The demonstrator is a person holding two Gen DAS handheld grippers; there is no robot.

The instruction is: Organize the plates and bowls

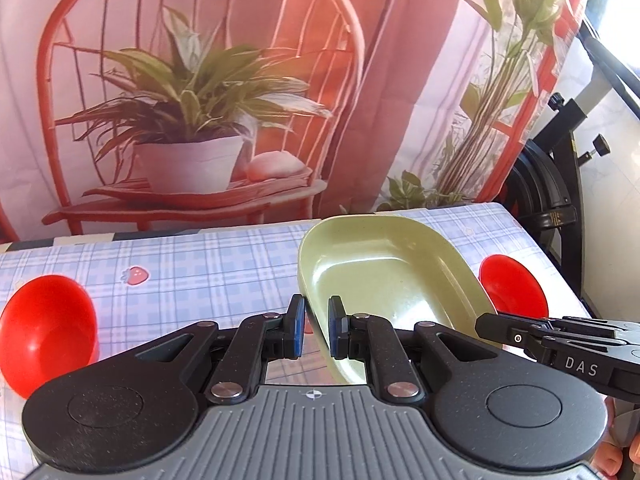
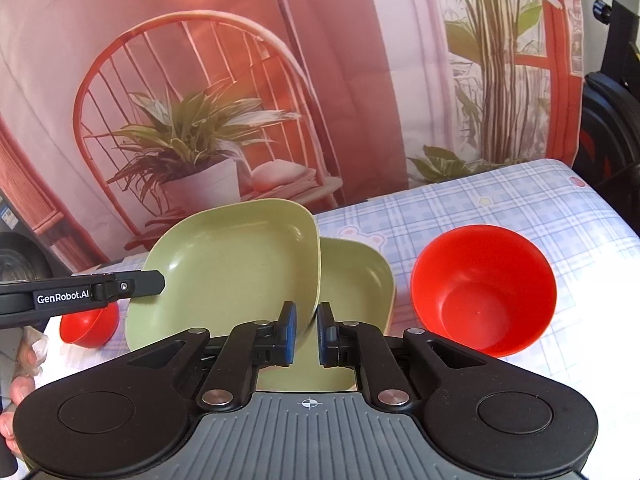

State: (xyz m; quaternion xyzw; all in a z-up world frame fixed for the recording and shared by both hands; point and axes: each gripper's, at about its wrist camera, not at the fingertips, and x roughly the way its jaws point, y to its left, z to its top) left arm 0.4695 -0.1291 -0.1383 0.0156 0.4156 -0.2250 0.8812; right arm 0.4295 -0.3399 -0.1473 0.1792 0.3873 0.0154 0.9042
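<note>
A pale green plate (image 1: 380,272) (image 2: 232,264) hangs tilted above the table, gripped from two sides. My left gripper (image 1: 316,330) is shut on its near rim and shows in the right wrist view as a black arm (image 2: 158,280) on the plate's left edge. My right gripper (image 2: 306,334) is shut on the opposite rim and reaches in from the right (image 1: 486,326) in the left wrist view. A second green plate (image 2: 356,280) lies flat on the table just under and behind the lifted one. One red bowl (image 2: 484,292) (image 1: 512,284) stands to its right, another red bowl (image 1: 44,328) (image 2: 90,328) to the left.
The table wears a blue plaid cloth (image 1: 200,264) (image 2: 500,200). A hanging backdrop (image 1: 200,80) printed with a red chair and potted plant closes off the far edge. Black exercise equipment (image 1: 552,184) stands past the table's right end. A person's hand (image 2: 24,360) holds the left gripper.
</note>
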